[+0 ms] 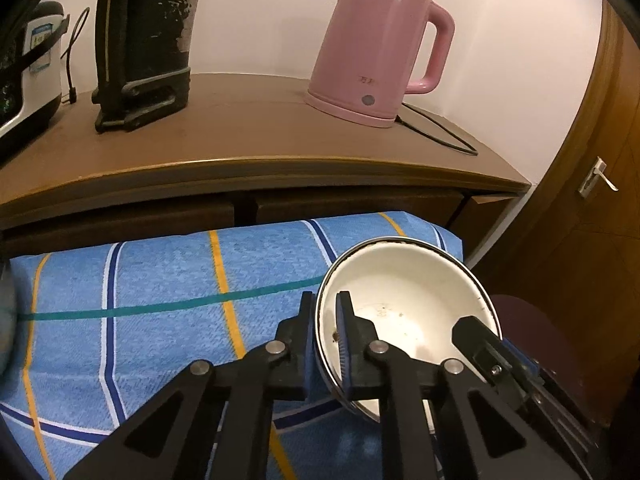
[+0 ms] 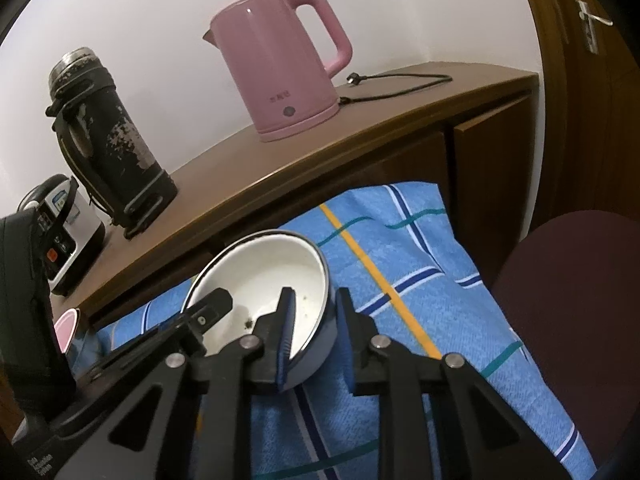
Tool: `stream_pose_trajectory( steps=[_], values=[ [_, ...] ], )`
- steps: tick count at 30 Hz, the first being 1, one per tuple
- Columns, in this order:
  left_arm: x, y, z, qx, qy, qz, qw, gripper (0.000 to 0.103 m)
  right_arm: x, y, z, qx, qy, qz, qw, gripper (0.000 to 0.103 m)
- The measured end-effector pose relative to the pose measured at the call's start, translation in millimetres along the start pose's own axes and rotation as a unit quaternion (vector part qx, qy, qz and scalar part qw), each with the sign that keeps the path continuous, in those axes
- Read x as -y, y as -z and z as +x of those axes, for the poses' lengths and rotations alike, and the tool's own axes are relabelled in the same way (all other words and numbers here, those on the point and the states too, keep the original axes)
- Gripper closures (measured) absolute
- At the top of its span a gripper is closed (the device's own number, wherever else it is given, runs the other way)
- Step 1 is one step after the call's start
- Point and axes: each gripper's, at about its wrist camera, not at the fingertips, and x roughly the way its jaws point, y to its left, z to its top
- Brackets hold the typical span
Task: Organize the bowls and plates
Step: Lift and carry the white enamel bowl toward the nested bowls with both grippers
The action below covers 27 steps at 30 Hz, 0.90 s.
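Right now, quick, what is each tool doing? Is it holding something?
Left tool: shut on the white bowl, pinching its rim.
Right tool: astride the same bowl's opposite rim, one finger inside, one outside; cannot tell if it grips.

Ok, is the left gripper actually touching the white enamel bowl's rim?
Touching. In the left wrist view the left gripper straddles the white enamel bowl rim, one finger pressed against each side of the wall.

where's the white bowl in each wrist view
Left wrist: white bowl lower right, its left rim between the left tool fingers.
Right wrist: white bowl lower centre-left, its right rim between the right tool fingers.
Shared landmark: pink kettle on the wooden counter behind.
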Motion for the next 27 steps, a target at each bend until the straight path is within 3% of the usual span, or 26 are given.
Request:
stream_pose_trajectory(
  steps=[19, 27],
  values=[
    [-1.0, 2.2, -9.3, 0.009, -0.015, 0.01, 0.9998, 0.092, -4.7, 3.3, -3.3, 0.002, 0.003, -0.004, 1.0, 0.09],
    [-15.7, 7.9, -36.8, 0.018, -0.011, -0.006, 0.9998, 0.093, -21.3, 13.1, -21.7, -0.003, -0.008, -0.013, 1.0, 0.09]
  ],
)
